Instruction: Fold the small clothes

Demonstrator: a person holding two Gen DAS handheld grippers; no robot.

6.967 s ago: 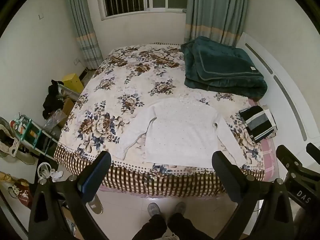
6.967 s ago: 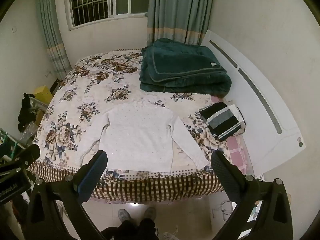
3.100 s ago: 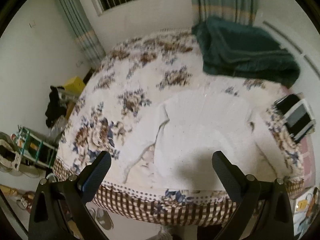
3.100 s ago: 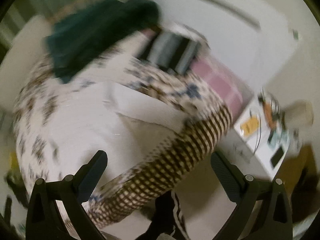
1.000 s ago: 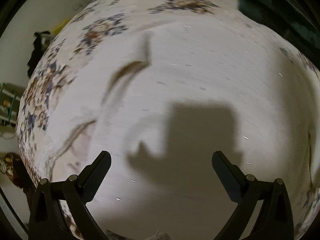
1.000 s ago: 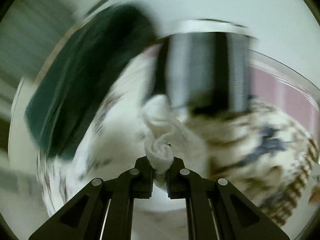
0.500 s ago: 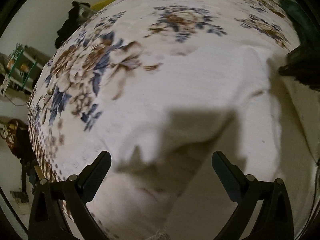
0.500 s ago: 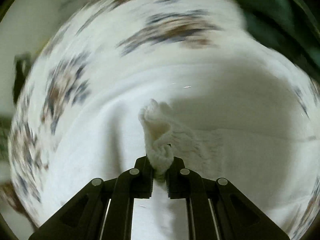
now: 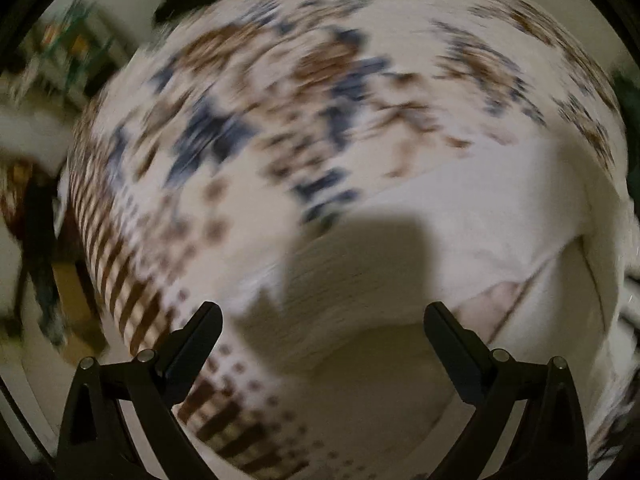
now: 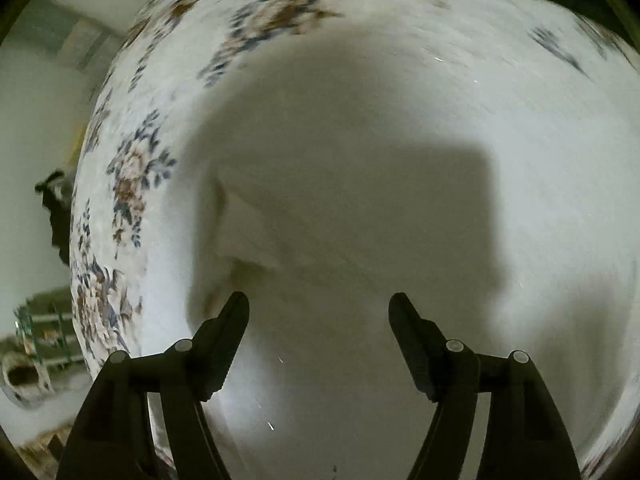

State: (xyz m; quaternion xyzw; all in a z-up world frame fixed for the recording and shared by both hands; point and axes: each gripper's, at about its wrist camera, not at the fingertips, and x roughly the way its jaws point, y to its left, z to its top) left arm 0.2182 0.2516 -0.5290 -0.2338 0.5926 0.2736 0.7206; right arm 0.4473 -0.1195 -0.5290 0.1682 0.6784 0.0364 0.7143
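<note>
Bed, floral cover, checked border at near edge. Right tool: jaws parted, empty, poised low over white sweater; a folded sleeve layer is seen at its left. Left tool: jaws wide, empty, over sweater's left side. Step judged: sleeve fold-in. Next: left sleeve to be gripped. Bed edge close beneath left tool; open room farther in.

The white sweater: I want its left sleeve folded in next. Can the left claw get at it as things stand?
Probably yes. The left claw is open and empty, close above the white sweater near the bed's edge, with nothing between. Blur hides which fold is the sleeve.
</note>
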